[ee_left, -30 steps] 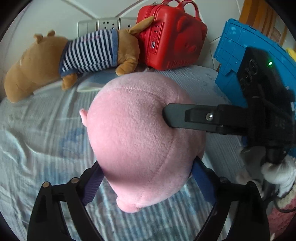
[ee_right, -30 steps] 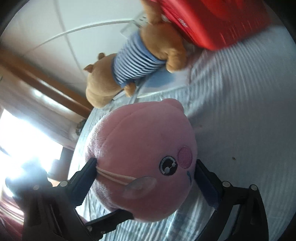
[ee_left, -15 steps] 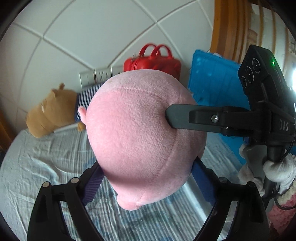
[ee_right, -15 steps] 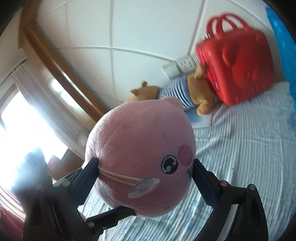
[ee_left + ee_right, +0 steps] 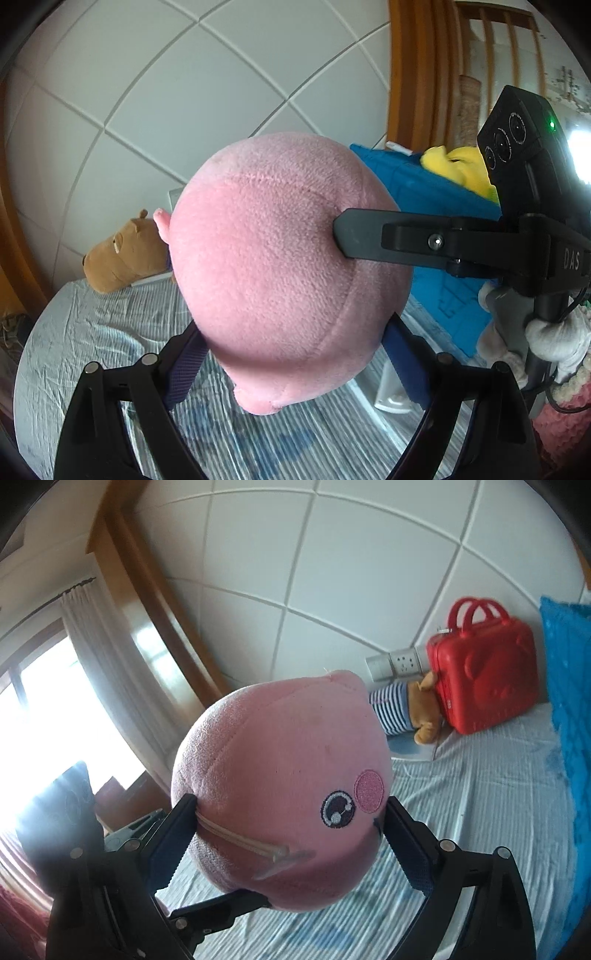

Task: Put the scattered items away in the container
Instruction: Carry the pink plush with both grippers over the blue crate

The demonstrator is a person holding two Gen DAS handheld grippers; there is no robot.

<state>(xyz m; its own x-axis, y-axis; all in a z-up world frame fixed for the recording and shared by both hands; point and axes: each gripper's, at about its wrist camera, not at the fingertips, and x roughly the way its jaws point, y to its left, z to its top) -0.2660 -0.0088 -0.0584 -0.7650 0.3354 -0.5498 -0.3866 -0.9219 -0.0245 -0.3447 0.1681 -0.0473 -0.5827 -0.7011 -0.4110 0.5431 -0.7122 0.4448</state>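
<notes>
- The round pink plush toy with an embroidered eye and cheek patch (image 5: 280,794) is in the air above the bed with the striped blue-grey sheet (image 5: 92,354), touching nothing but your two tools.
- Your left tool (image 5: 291,354) has its blue-padded fingers spread wide and pressed into the toy's sides, so it is clamped on the toy from below.
- Your right tool (image 5: 288,834) is clamped on the same toy: its pads dent the plush on both flanks, and one of its black fingers (image 5: 373,236) crosses the toy's back in the left wrist view.
- You are in the carry step, as I judge it: the toy is lifted and not yet delivered.
- The blue plastic crate (image 5: 436,206) stands to the right, with a yellow soft toy (image 5: 458,166) already in it; I take this as the container.
- Next, swing both tools together toward the crate, keep the squeeze even so the toy does not twist free, and bring it over the rim before you part the fingers.
- The brown plush animal in a striped shirt (image 5: 402,705) and the red hard case with handles (image 5: 484,675) lie at the far wall, well apart from the toy.
</notes>
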